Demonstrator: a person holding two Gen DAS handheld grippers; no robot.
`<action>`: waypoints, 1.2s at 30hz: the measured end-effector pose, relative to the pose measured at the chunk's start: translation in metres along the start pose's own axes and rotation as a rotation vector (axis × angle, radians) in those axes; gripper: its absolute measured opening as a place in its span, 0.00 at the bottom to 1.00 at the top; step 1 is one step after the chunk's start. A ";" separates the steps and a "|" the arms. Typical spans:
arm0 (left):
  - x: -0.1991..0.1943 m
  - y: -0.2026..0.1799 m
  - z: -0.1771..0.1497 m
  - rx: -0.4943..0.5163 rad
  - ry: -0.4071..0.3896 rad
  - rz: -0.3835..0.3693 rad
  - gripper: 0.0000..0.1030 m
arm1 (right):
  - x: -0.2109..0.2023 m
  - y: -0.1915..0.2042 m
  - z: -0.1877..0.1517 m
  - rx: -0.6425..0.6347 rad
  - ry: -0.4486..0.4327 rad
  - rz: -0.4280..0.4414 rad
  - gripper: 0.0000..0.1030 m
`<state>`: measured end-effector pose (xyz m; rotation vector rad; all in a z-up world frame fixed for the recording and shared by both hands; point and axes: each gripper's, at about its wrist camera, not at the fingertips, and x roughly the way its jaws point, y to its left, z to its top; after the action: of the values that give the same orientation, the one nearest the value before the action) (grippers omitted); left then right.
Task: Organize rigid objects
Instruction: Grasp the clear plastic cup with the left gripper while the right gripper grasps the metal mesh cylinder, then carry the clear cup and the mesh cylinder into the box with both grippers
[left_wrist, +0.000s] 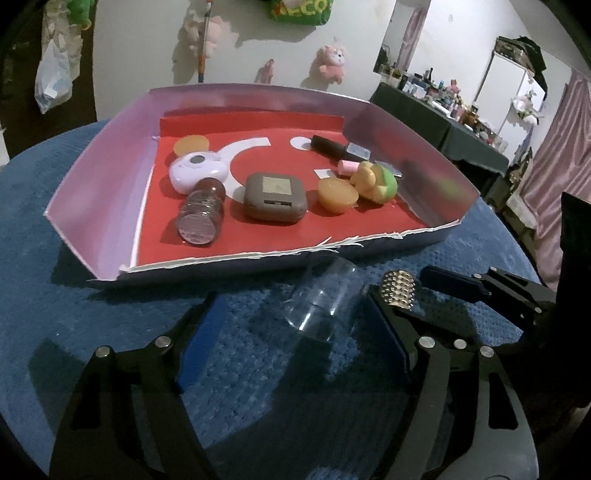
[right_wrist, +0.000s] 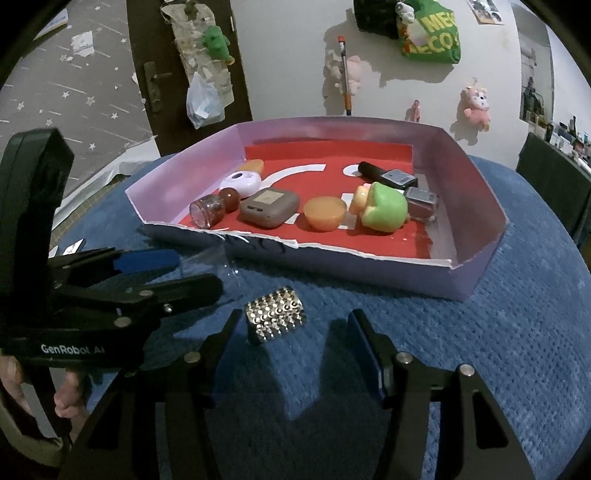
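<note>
Blue quilted cloth (left_wrist: 129, 229) is covering the round table under both tools, and the left gripper (left_wrist: 295, 332) is hanging over it with its jaws standing apart around a clear plastic cup (left_wrist: 321, 299) lying on its side, no pad pressing it that I can tell. That cup is looking light, thin-walled and slippery, likely to squash or skid, so a gentle hold across its middle seems wisest. Just beside it, the right gripper (right_wrist: 295, 350) is holding its jaws apart with the studded silver cylinder (right_wrist: 275, 319) lying just ahead of the gap, nearer the left pad and untouched; it is looking stiff and fairly heavy, its bumps giving purchase across the barrel. Beyond both, the shallow box (right_wrist: 369, 264) with the torn front edge is already holding a brown case (left_wrist: 275, 197), an orange bowl (left_wrist: 338, 194), a green toy (right_wrist: 384, 210) and a small bottle (left_wrist: 201, 214). Only the left wrist view is showing the cup clearly; the right wrist view is giving it as a faint glint, but is showing a hand (right_wrist: 70, 391) gripping the left tool
</note>
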<state>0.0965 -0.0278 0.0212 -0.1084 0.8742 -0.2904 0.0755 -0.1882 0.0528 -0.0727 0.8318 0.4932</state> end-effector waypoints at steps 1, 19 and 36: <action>0.002 0.000 0.001 -0.002 0.008 -0.001 0.71 | 0.001 0.001 0.000 -0.005 0.001 0.002 0.56; -0.002 -0.007 -0.002 0.016 0.014 -0.037 0.36 | -0.005 0.002 0.002 -0.007 -0.024 0.031 0.34; -0.054 -0.013 -0.013 0.023 -0.071 -0.022 0.36 | -0.047 0.019 -0.003 0.018 -0.085 0.100 0.32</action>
<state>0.0516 -0.0239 0.0553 -0.1065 0.7991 -0.3151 0.0379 -0.1905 0.0873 0.0061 0.7588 0.5793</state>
